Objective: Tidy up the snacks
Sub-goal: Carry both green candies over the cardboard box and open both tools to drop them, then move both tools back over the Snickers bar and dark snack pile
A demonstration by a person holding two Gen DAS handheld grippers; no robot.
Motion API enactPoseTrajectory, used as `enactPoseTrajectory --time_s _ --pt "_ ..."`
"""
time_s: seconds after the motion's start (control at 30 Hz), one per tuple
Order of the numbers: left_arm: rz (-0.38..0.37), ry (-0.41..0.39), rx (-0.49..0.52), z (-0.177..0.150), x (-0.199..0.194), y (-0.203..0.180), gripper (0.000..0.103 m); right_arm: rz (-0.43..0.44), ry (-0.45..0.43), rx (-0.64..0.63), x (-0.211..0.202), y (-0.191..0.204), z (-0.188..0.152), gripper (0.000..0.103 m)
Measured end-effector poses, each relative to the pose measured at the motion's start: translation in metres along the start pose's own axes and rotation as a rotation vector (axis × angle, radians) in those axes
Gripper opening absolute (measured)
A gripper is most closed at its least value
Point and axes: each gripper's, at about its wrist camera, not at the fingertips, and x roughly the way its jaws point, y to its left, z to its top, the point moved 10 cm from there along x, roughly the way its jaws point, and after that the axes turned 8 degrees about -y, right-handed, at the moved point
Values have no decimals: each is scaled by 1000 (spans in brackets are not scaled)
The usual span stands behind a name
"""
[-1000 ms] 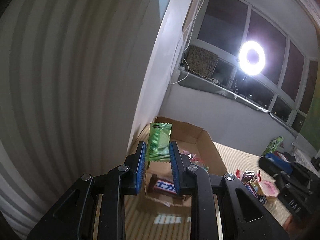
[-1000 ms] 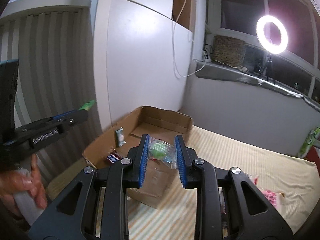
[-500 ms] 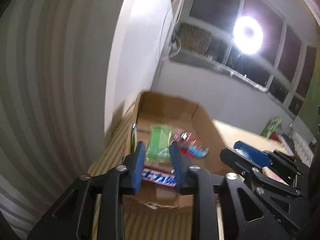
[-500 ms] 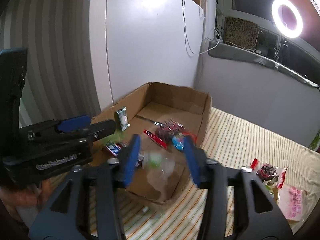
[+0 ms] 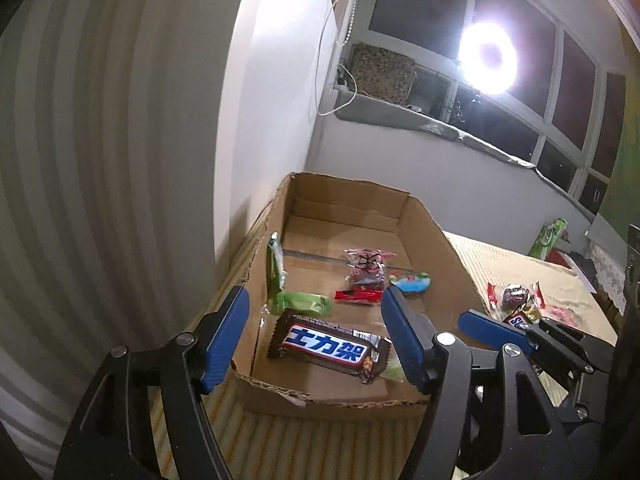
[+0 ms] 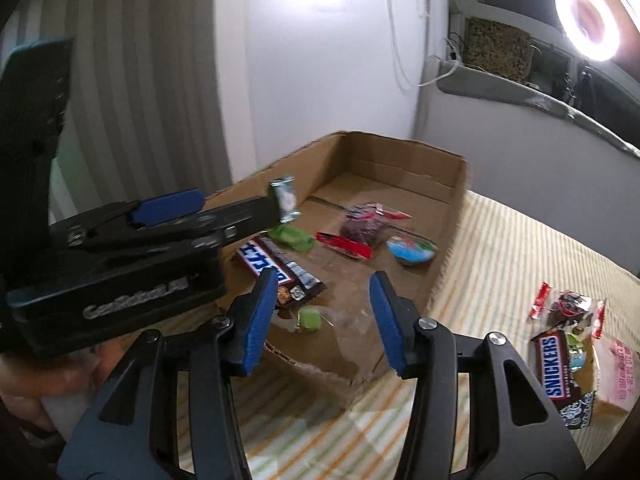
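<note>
- Since a second ago both grippers have let go: the green wafer packet (image 5: pixel 305 303) that the left gripper (image 5: pixel 314 336) pinched now lies in the cardboard box (image 5: pixel 436 236), and the clear green-candy packet (image 6: pixel 316 318) that the right gripper (image 6: pixel 322 320) held lies at the box's near end.
- The left gripper tilts down over the box's near edge, its blue fingers (image 5: pixel 226 334) spread wide and holding nothing.
- The brown Snickers bar (image 5: pixel 330 346) lies flat between and just beyond those fingers; the green wafer packet sits just past it.
- The right gripper hovers at the box's near right corner, its fingers (image 6: pixel 260 320) also spread and empty, with the clear green-candy packet between their tips.
- Further ahead in the box lie a red packet (image 6: pixel 366 228) and a blue sweet (image 6: pixel 412 250).
- To the right of the right fingers, a second Snickers bar (image 6: pixel 558 368) and loose sweets (image 6: pixel 570 306) lie on the striped worktop (image 6: pixel 500 248), outside the box.
</note>
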Motion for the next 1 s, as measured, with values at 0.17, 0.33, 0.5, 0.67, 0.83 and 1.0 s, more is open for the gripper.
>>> enactPoseTrajectory --time_s 0.17,0.33,0.5,0.67,0.83,1.0 --pt "-1 3 -28 6 2 11 68 0 -13 -9 -3 7 5 50" --pt "18 -24 -32 17 -14 7 69 -59 -102 7 -33 -9 23 50" --pt "41 -110 -29 41 -38 7 78 -110 -153 5 -59 -24 32 63" --pt "38 -122 -7 49 -49 -8 78 -146 -185 55 -89 -47 24 68" --pt "-7 -105 76 39 -52 -60 78 -207 -201 121 -125 -87 2 68" --pt "-86 -87 164 24 -50 -128 78 -315 -211 203 -175 -144 -30 68"
